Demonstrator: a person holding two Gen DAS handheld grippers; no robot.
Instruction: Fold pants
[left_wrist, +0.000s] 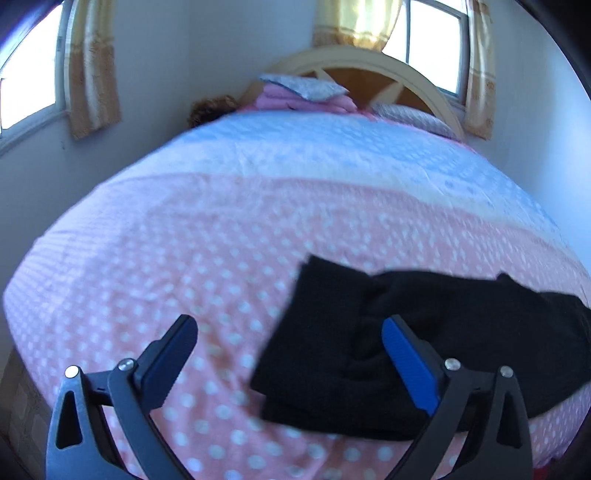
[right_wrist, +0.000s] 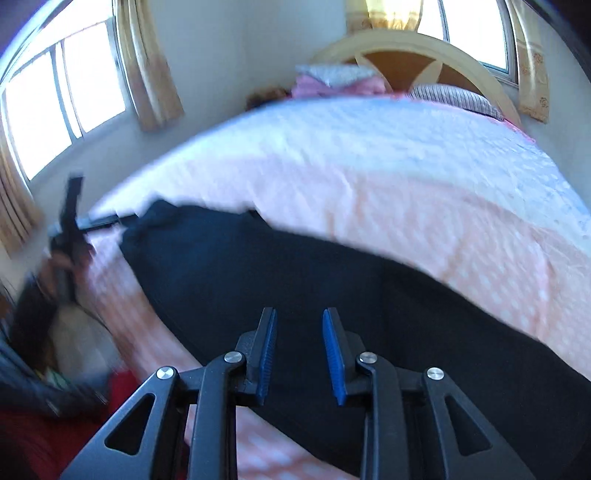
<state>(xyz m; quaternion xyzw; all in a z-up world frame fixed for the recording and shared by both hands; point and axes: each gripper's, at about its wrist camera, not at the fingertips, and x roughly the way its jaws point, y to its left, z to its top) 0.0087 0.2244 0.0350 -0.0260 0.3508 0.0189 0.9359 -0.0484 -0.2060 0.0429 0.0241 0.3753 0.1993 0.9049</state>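
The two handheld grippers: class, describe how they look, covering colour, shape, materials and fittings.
Both match. The left gripper and right gripper have matte black frames with triangular cut-outs in the outer arms and round silver pivot bolts at the joints. Each carries two flat rectangular fingers faced with ribbed blue pads. No cables, markings or sleeves show clearly.

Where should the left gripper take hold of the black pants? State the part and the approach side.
Probably the flat folded end of the black pants, at its outer edge on the polka-dot bedspread. That edge lies straight and flat, while the middle is bunched. The left gripper stands open above it, so come from the bed's near side, one finger sliding under.
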